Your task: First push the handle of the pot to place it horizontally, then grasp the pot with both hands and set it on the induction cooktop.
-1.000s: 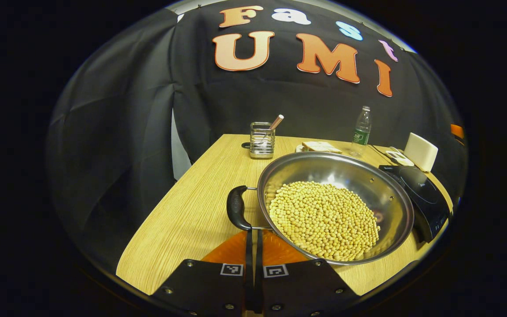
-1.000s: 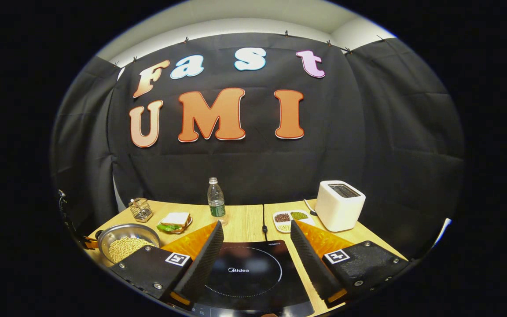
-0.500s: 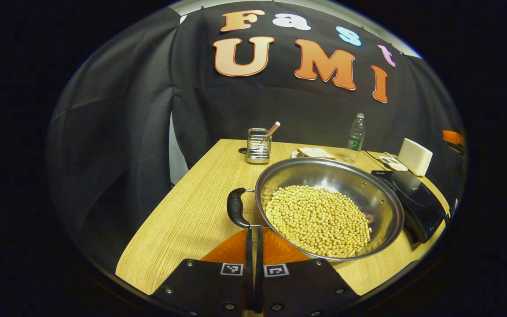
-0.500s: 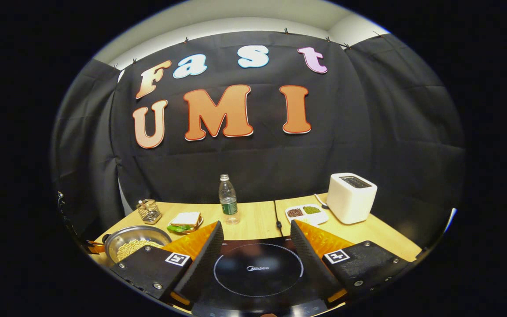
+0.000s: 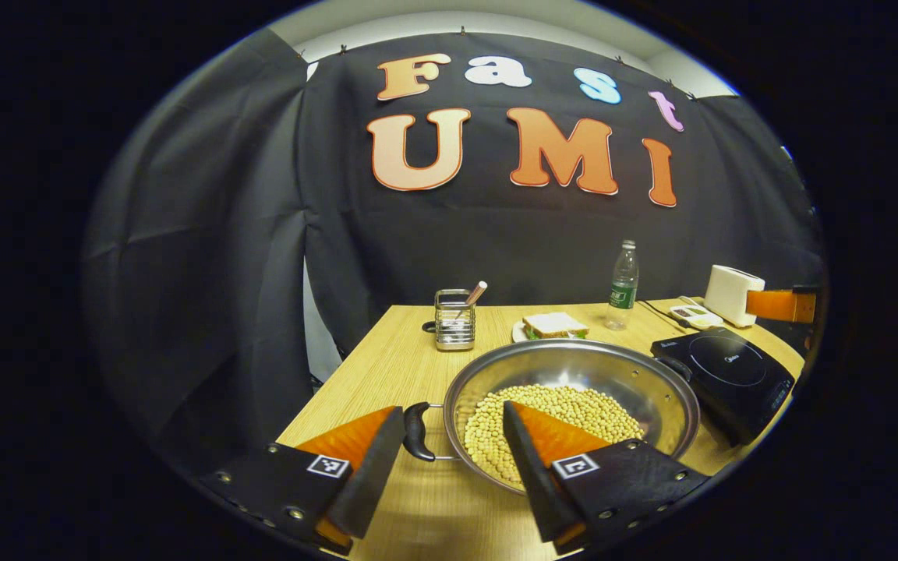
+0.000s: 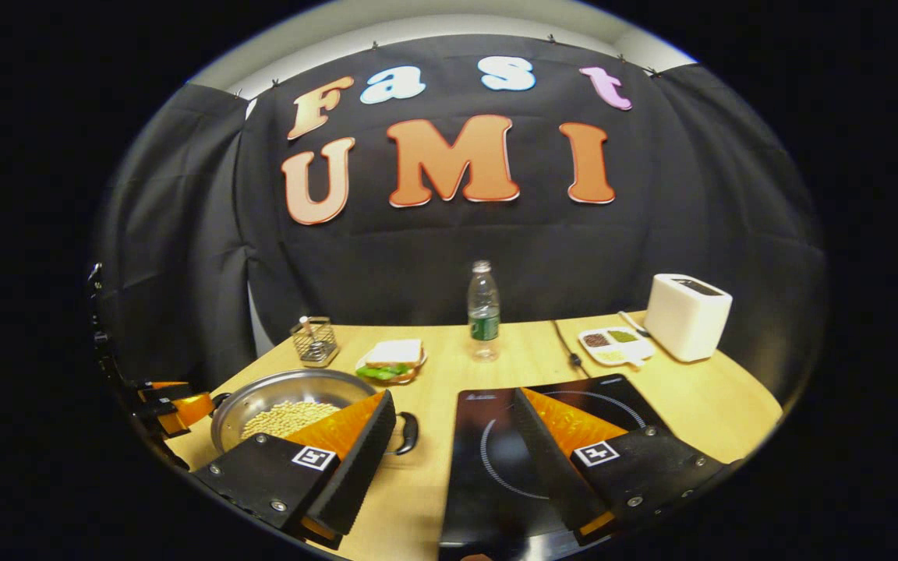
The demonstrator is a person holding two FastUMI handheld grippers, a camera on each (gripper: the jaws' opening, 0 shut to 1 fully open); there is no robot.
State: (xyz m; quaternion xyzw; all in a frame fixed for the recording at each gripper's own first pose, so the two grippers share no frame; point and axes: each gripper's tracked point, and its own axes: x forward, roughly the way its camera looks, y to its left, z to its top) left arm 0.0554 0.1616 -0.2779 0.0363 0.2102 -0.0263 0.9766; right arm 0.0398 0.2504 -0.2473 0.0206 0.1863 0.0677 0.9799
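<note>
A steel pot (image 5: pixel 636 382) holding soybeans sits on the wooden table (image 5: pixel 387 366), with the black induction cooktop (image 5: pixel 730 374) just to its right. My left gripper (image 5: pixel 452 408) is open. The pot's black left handle (image 5: pixel 416 431) lies between its fingers, close to the left one. In the right gripper view, the pot (image 6: pixel 277 389) is at the left and the cooktop (image 6: pixel 488 452) is under the right finger. My right gripper (image 6: pixel 454 393) is open too, and the pot's right handle (image 6: pixel 408 432) lies just inside its left finger. The left gripper (image 6: pixel 176 405) shows beyond the pot.
At the back of the table stand a wire utensil holder (image 5: pixel 454 321), a sandwich on a plate (image 5: pixel 554 325), a water bottle (image 5: pixel 622 287) and a white toaster (image 5: pixel 732 294). A divided dish of beans (image 6: pixel 613 346) and a power cord (image 6: pixel 566 347) lie behind the cooktop.
My left gripper went from shut to open and now straddles the pot's left handle. My right gripper swung left from over the cooktop toward the pot's right handle.
</note>
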